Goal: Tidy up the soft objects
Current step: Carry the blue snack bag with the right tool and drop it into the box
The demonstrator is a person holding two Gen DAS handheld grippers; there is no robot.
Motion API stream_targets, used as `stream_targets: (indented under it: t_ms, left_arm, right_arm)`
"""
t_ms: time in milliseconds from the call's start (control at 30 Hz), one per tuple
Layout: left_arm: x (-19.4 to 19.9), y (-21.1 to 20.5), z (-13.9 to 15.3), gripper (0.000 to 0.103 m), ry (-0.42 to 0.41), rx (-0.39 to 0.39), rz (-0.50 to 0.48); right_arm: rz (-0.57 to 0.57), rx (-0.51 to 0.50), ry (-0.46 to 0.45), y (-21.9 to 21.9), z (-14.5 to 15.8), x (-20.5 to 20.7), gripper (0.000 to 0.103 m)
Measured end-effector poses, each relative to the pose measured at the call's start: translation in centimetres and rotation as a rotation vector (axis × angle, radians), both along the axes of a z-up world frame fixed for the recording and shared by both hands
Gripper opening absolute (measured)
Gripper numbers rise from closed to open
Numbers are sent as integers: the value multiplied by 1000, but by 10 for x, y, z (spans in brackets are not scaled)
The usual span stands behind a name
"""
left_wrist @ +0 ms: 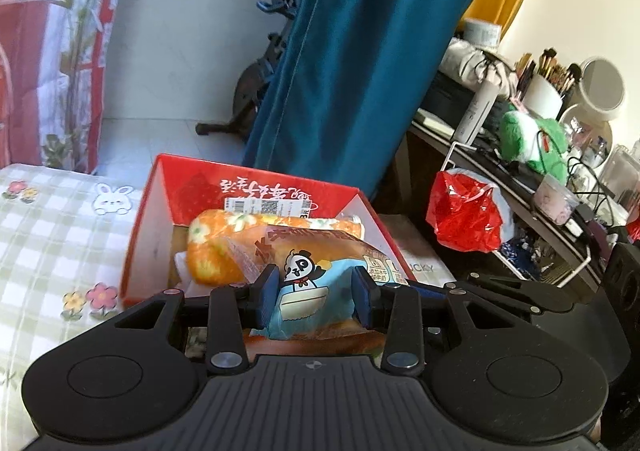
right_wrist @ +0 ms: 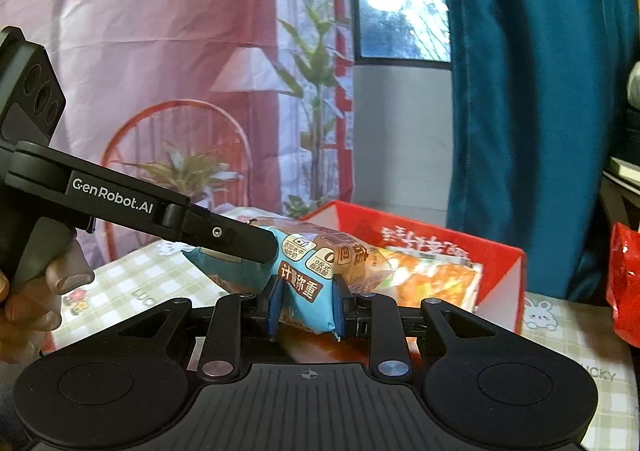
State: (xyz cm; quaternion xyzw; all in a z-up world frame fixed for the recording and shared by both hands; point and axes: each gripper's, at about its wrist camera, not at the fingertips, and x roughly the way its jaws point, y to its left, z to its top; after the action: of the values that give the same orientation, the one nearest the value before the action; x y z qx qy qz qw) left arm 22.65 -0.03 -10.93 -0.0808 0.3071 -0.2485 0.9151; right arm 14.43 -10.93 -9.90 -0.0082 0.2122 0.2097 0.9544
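A bagged loaf of bread (left_wrist: 316, 255) in a blue and brown wrapper with a panda on it hangs above the bed, held at both ends. My left gripper (left_wrist: 317, 293) is shut on the panda end. My right gripper (right_wrist: 306, 301) is shut on the other blue end of the bread bag (right_wrist: 316, 255). The left gripper's finger (right_wrist: 240, 239) reaches in from the left, with a person's hand (right_wrist: 36, 291) on its handle. Just beyond the bag stands an open red box (left_wrist: 256, 187) holding a rolled orange floral cloth (left_wrist: 216, 247).
The box rests on a green checked bedsheet (left_wrist: 48, 219). A teal curtain (left_wrist: 352, 71) hangs behind it. To the right is a cluttered desk with a green plush toy (left_wrist: 532, 139), and a red plastic bag (left_wrist: 464, 211) hangs from its rack. An exercise bike (left_wrist: 248, 91) stands by the wall.
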Motion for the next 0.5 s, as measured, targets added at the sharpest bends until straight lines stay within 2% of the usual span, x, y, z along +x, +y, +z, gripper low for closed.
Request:
stream_targets:
  t_ms: [167, 333, 500]
  left_arm:
    - [46, -17, -11, 41, 63, 44, -12]
    - [85, -23, -30, 42, 142, 41, 5]
    - [106, -29, -42, 42, 148, 100, 30]
  right_arm:
    - [-42, 17, 75, -19, -8, 41, 23]
    - [-80, 22, 193, -32, -21, 86, 23]
    - [-127, 34, 292, -35, -38, 121, 23]
